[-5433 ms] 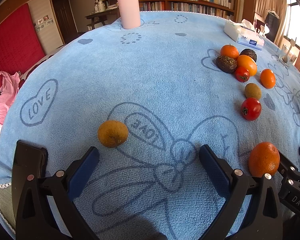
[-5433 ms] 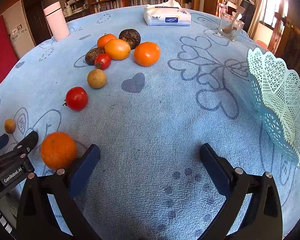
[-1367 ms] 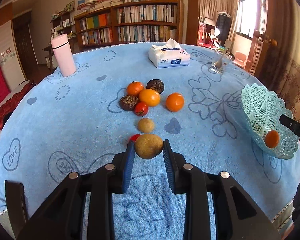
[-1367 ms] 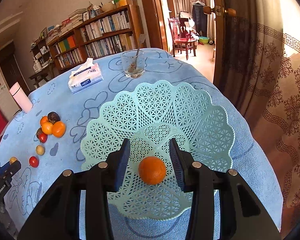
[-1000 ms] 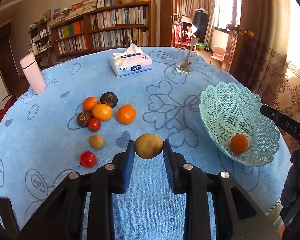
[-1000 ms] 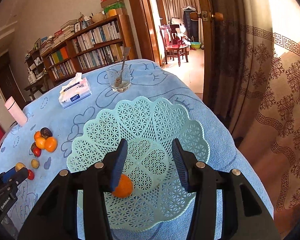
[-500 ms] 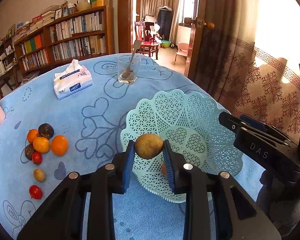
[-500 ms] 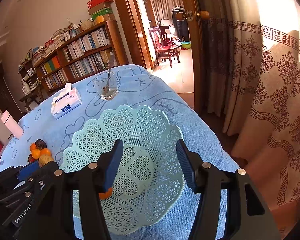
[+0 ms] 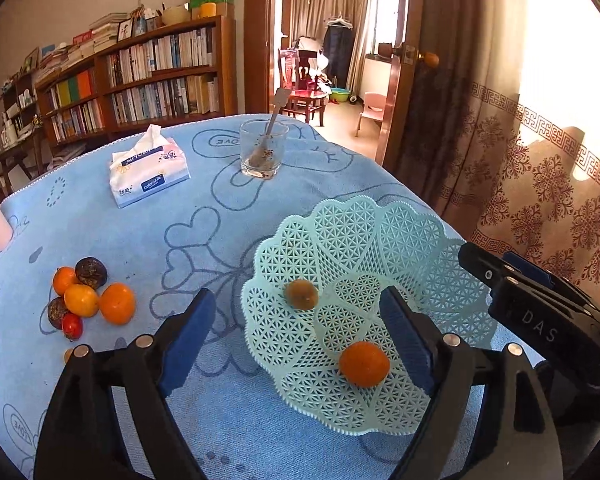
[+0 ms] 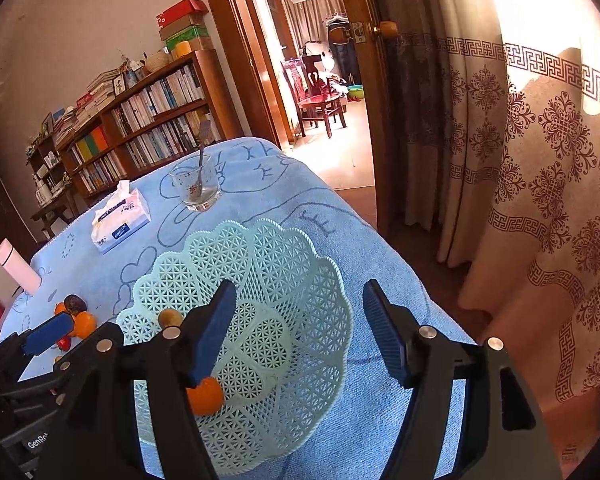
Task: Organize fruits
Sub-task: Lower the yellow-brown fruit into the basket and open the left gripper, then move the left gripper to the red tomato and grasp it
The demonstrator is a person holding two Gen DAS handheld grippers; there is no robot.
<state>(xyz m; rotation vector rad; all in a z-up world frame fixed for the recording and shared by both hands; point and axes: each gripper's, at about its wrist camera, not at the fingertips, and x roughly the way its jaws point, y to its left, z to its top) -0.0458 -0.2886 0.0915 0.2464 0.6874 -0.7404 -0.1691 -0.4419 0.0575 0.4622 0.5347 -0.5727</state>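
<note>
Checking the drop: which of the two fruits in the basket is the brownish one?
The small brownish fruit higher on the basket wall; the other, near the front rim, is a bright orange.

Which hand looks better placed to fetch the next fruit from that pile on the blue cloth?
Probably the left gripper: its opening jaws are empty, and the fruit pile lies on its side, while the right gripper hangs over the basket.
</note>
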